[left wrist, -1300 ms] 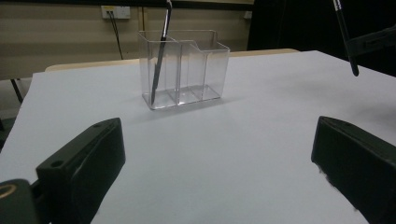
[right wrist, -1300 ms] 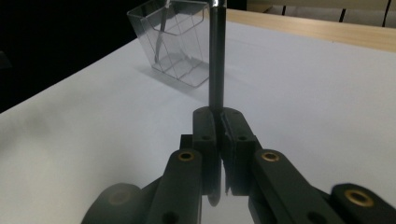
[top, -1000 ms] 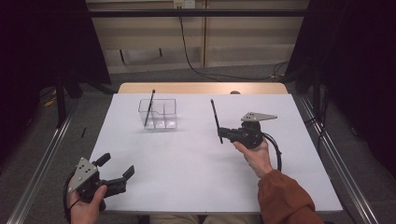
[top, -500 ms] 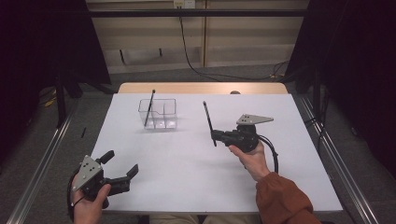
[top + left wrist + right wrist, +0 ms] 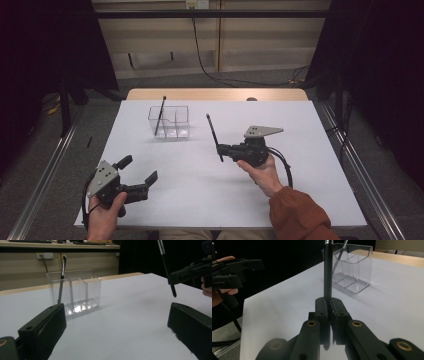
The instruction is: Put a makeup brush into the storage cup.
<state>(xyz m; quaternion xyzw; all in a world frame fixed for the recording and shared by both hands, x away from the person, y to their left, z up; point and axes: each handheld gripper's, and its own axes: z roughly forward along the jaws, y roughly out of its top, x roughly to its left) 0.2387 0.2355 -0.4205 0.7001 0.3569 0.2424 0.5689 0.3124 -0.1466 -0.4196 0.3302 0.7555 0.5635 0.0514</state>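
I take the white table (image 5: 200,185) as the base surface and the clear organizer (image 5: 169,121) as my reference landmark; it stands toward the far edge of the table, left of centre, and its interior is split by partitions into compartments. One dark pen (image 5: 160,116) already stands in it, leaning in the left compartment as the high view shows it, with its top rising above the rim. My right gripper (image 5: 223,149) sits to the right of the organizer and somewhat nearer me, jaws clamped together on a second pen (image 5: 214,136), gripped low on its shaft so that most of its length rises above the jaws and tilts slightly. Over the last second this gripper has travelled leftward, closing part of the gap to the organizer, with the pen held throughout; in the right gripper view the shaft lines up with the container ahead. I judge the step in hand to be the carry toward an empty compartment, with the drop not yet made. My left gripper (image 5: 137,175) is well nearer me than the organizer, low over the near left corner, jaws spread wide apart and holding nothing; it has drifted only slightly.
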